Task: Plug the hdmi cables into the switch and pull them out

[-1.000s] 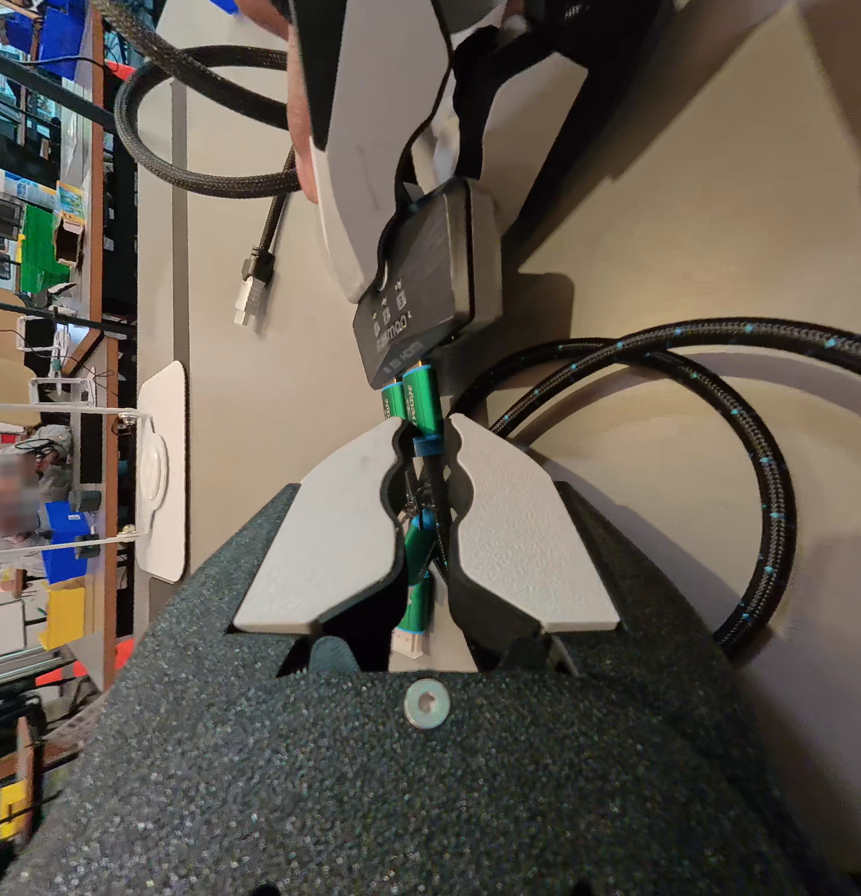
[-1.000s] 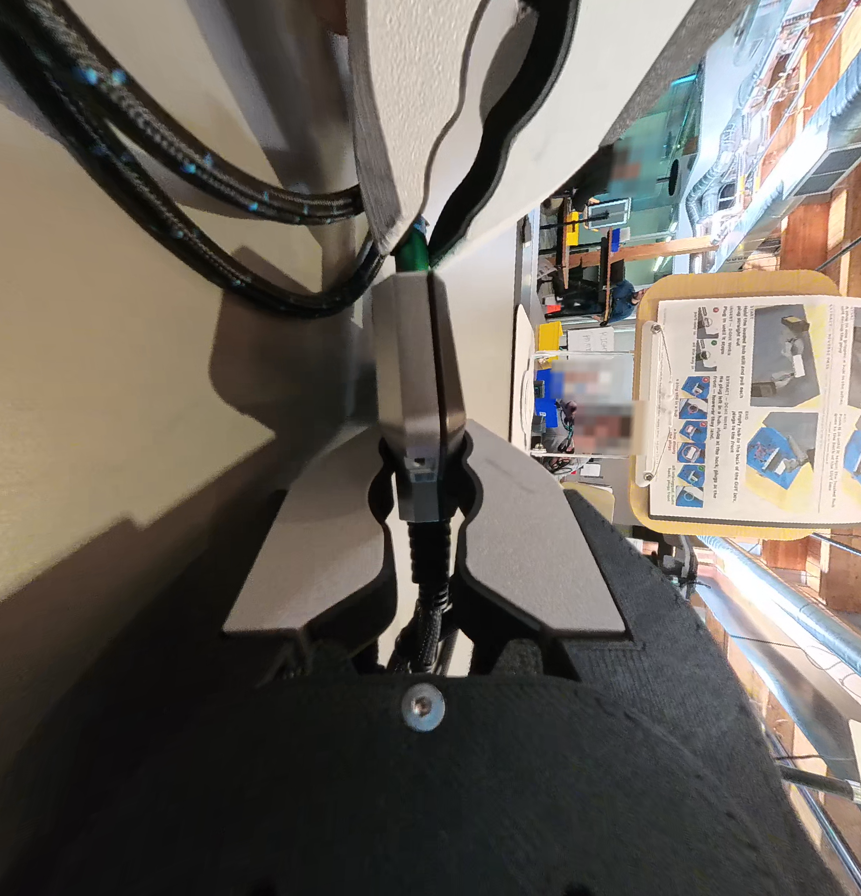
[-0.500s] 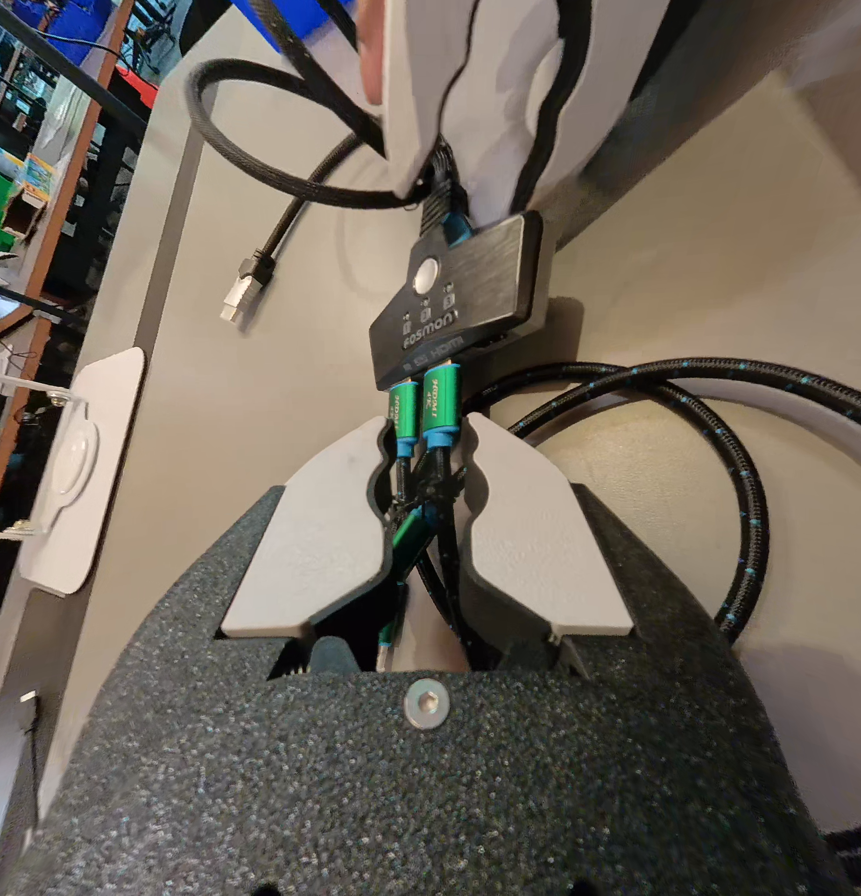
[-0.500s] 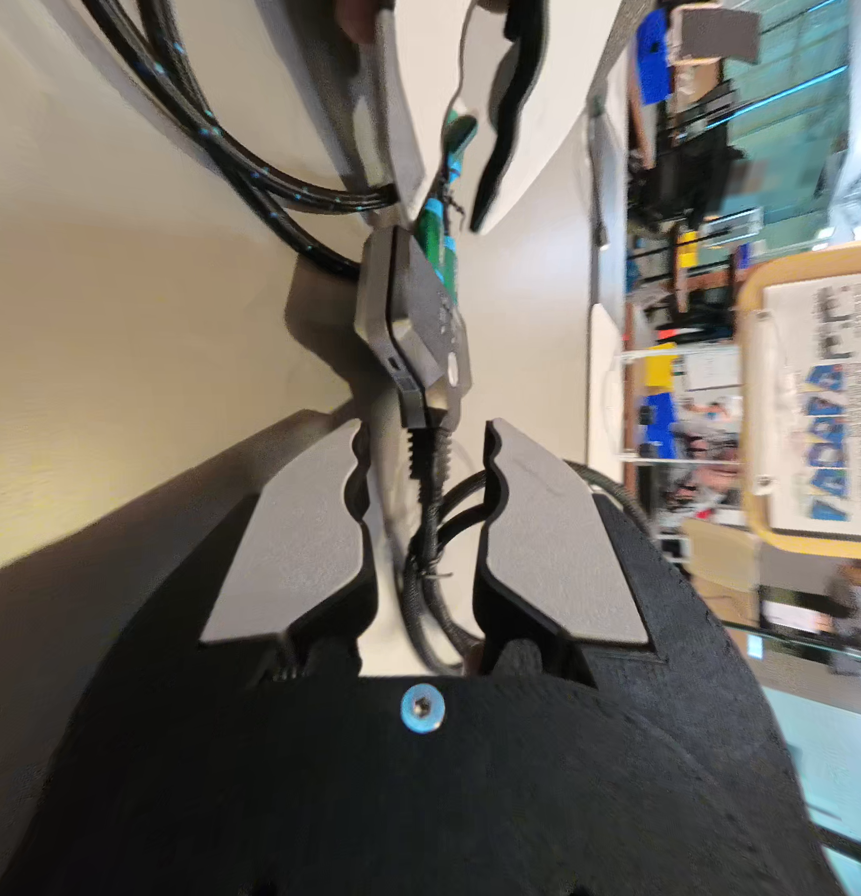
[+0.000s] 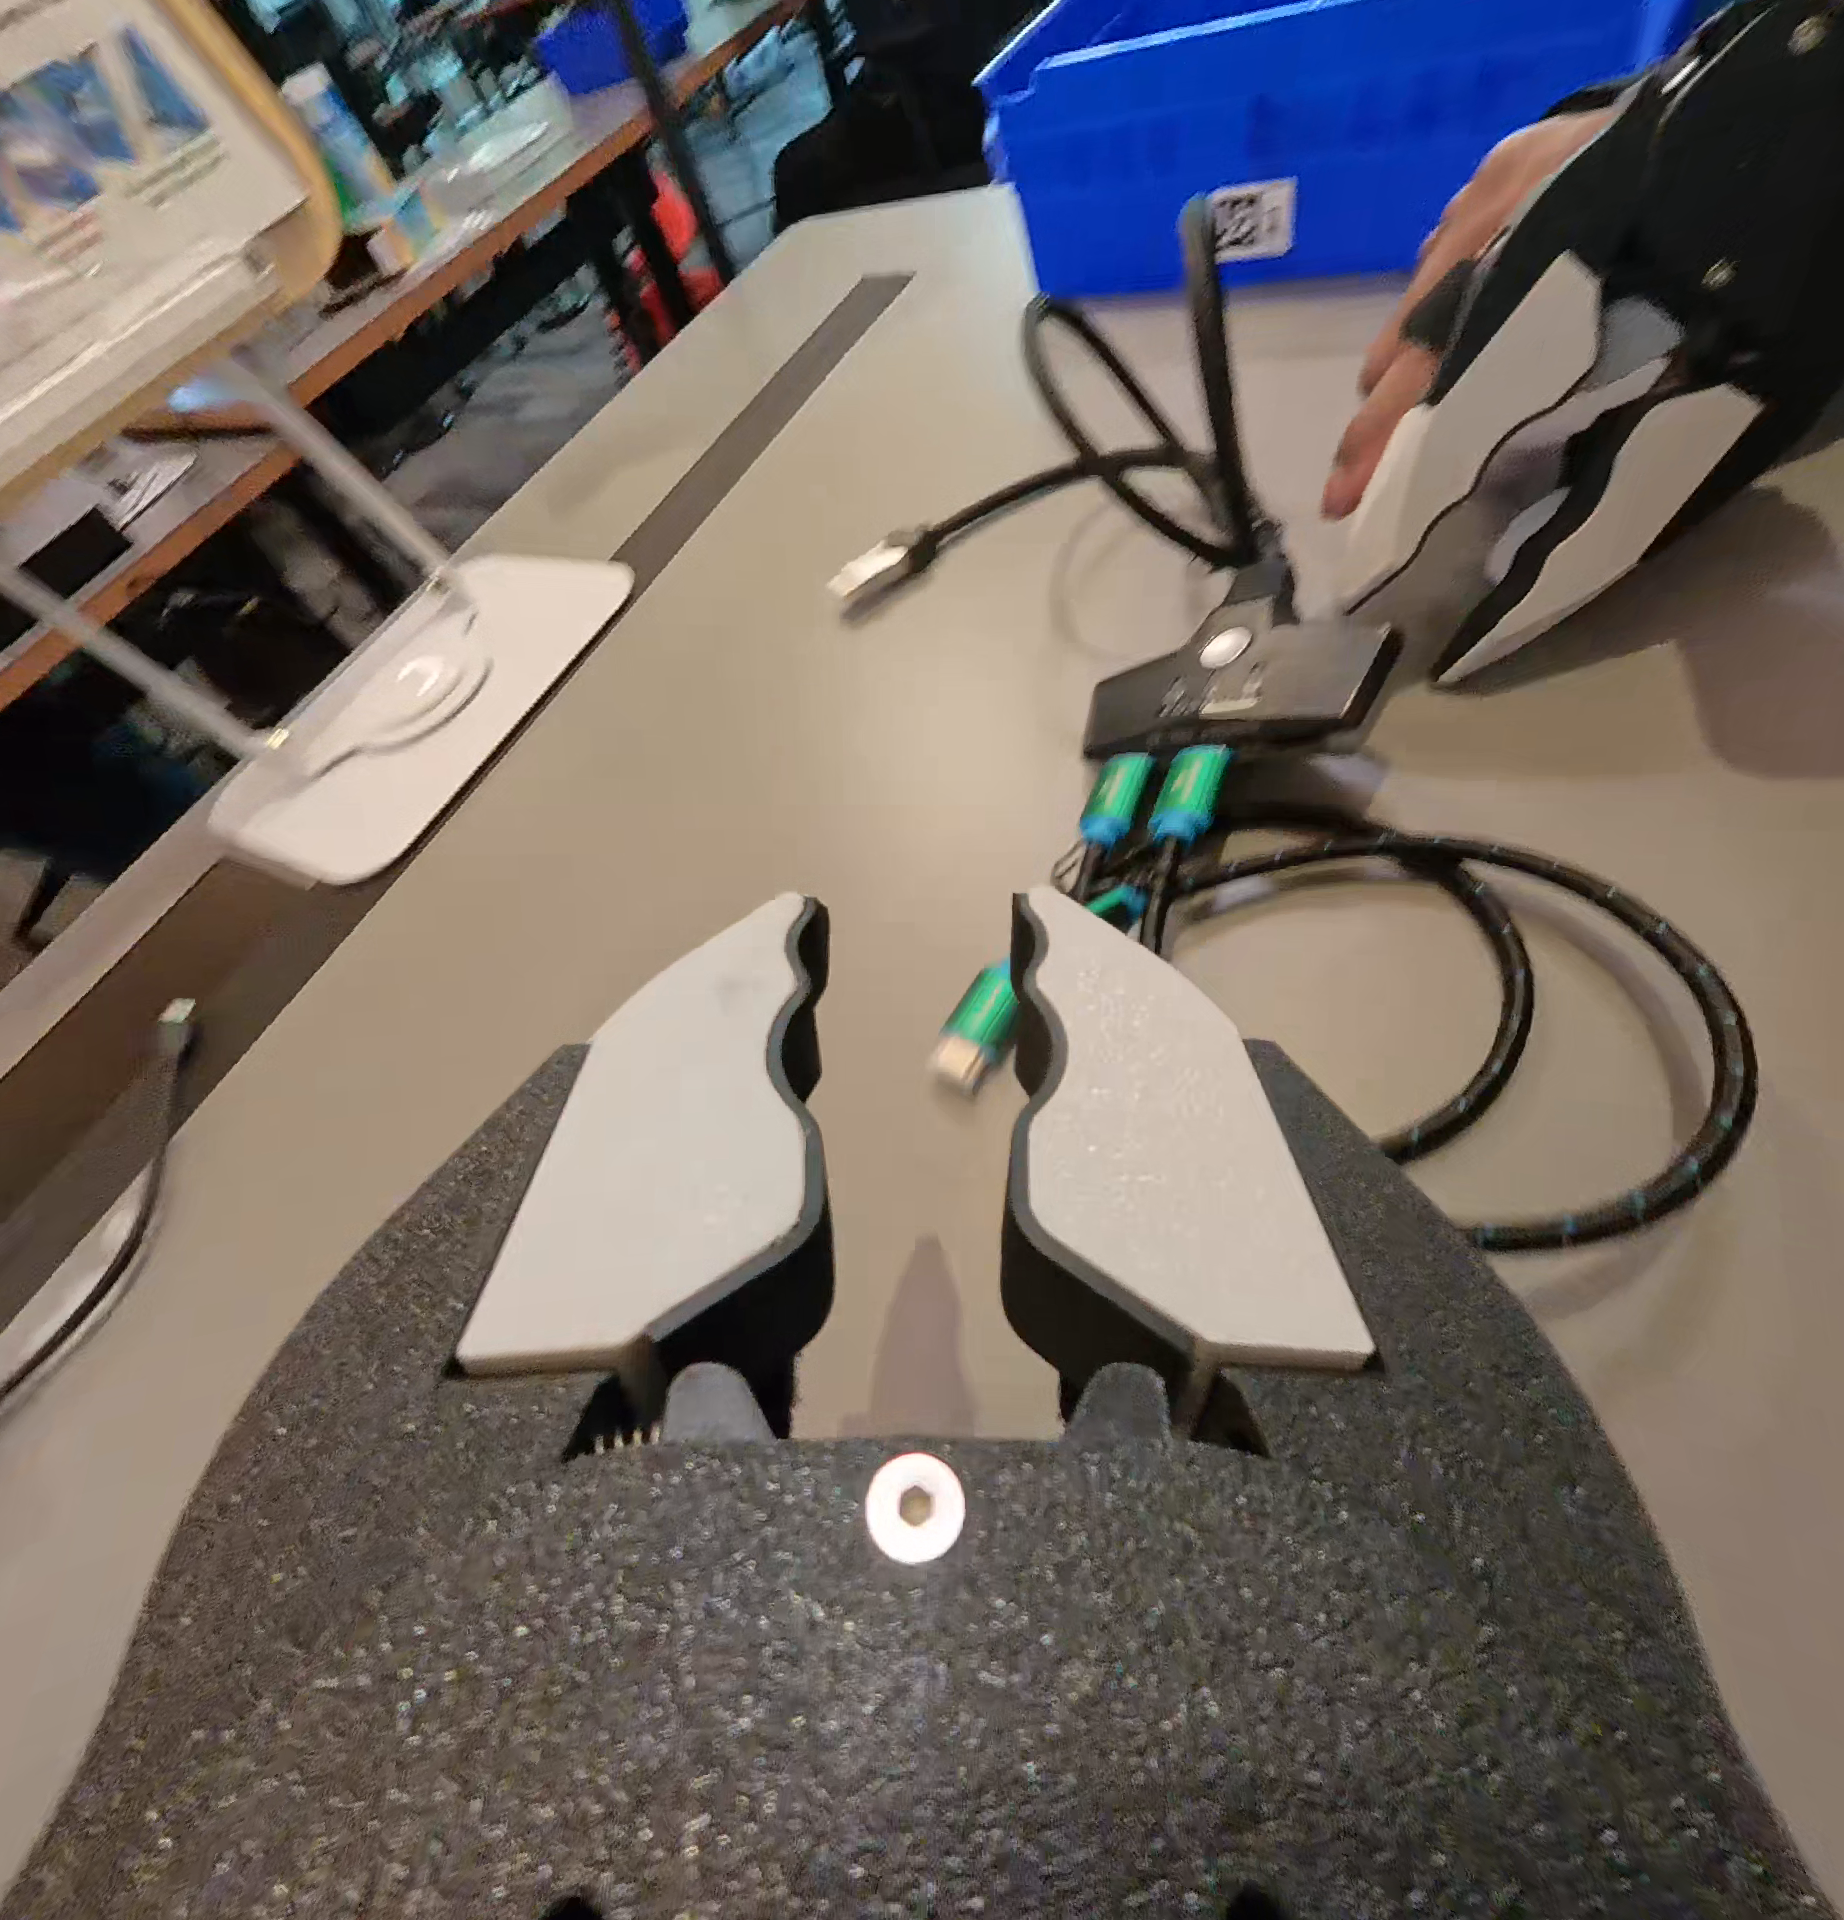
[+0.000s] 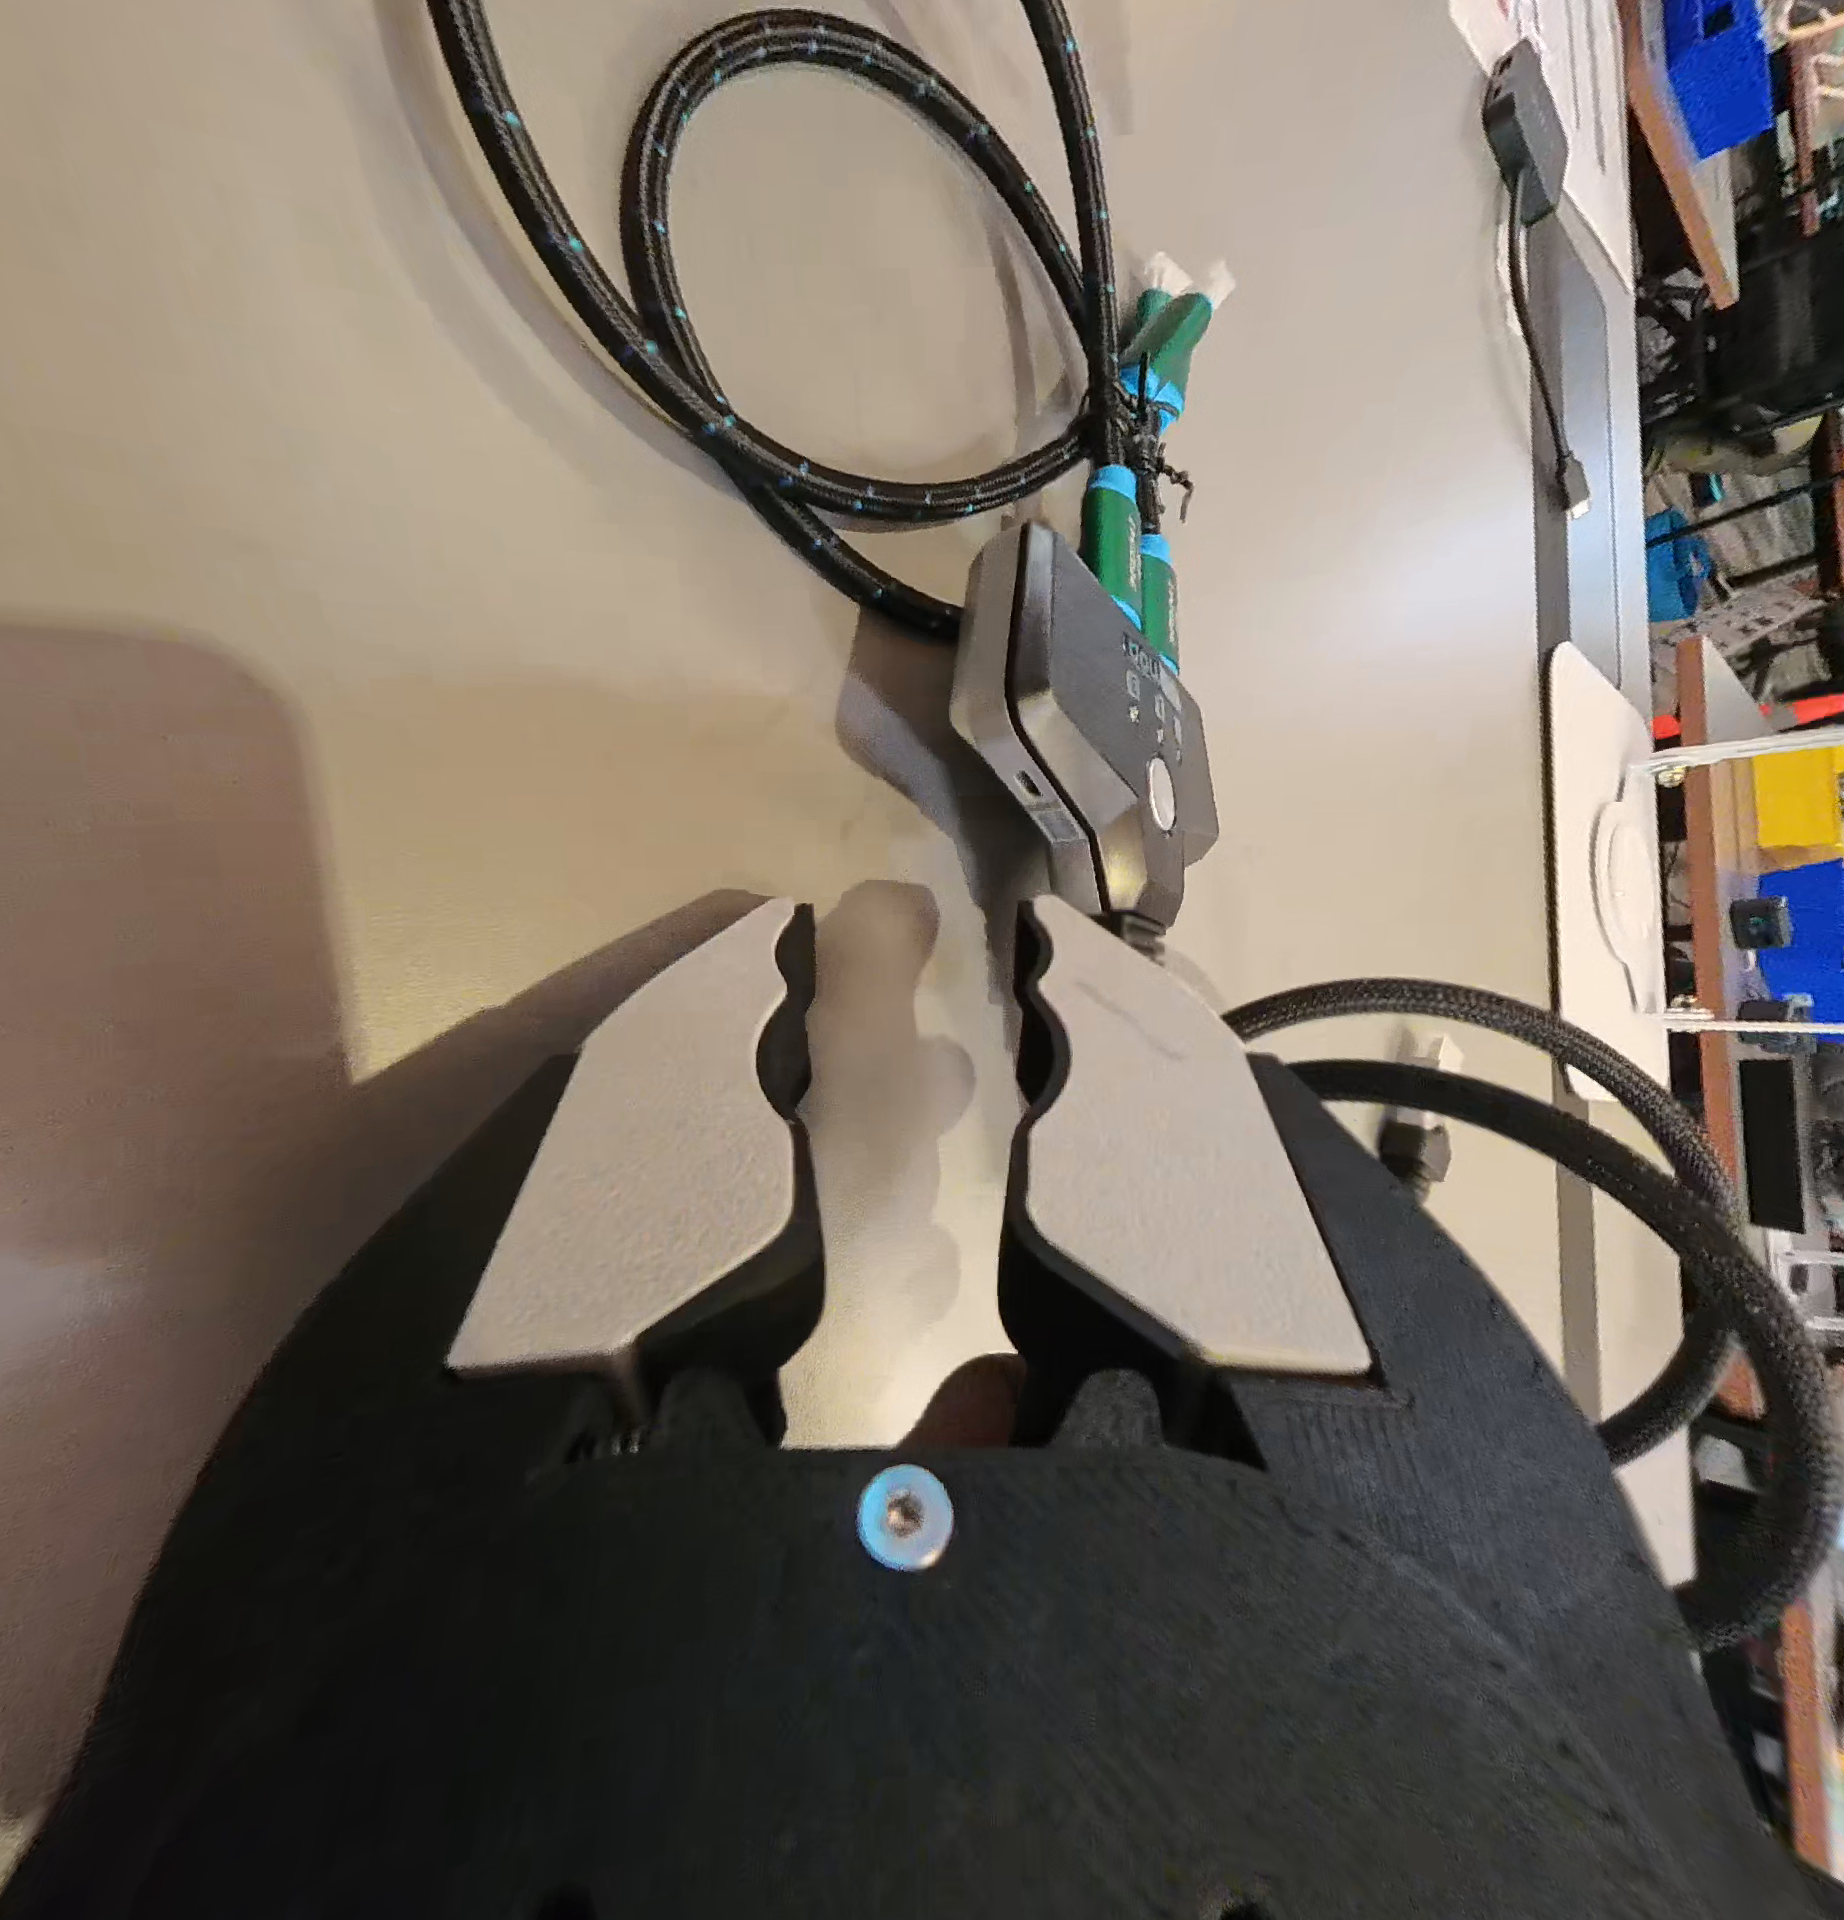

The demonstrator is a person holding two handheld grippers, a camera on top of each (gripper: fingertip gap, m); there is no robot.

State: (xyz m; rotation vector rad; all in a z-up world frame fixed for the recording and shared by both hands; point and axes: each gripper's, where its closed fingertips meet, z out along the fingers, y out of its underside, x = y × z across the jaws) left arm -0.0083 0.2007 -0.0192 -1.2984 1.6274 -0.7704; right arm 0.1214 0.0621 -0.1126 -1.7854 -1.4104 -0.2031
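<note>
We are holding both grippers spread and bare: left gripper (image 5: pixel 918 914) over the table (image 5: pixel 689 779) beside a loose green plug (image 5: pixel 985 1008), right gripper (image 6: pixel 913 920) just short of the black switch box (image 6: pixel 1094 717), two green plugs (image 5: pixel 1157 784) seated; judging clearance from cables (image 6: pixel 845 457) worth keeping

A workshop — long benches (image 5: pixel 544 104), blue parts bins (image 5: pixel 1313 125).

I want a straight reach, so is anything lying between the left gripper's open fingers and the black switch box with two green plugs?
Yes. Between the open left gripper and the black switch box lie a loose green plug and looped black braided cable on the table.
</note>
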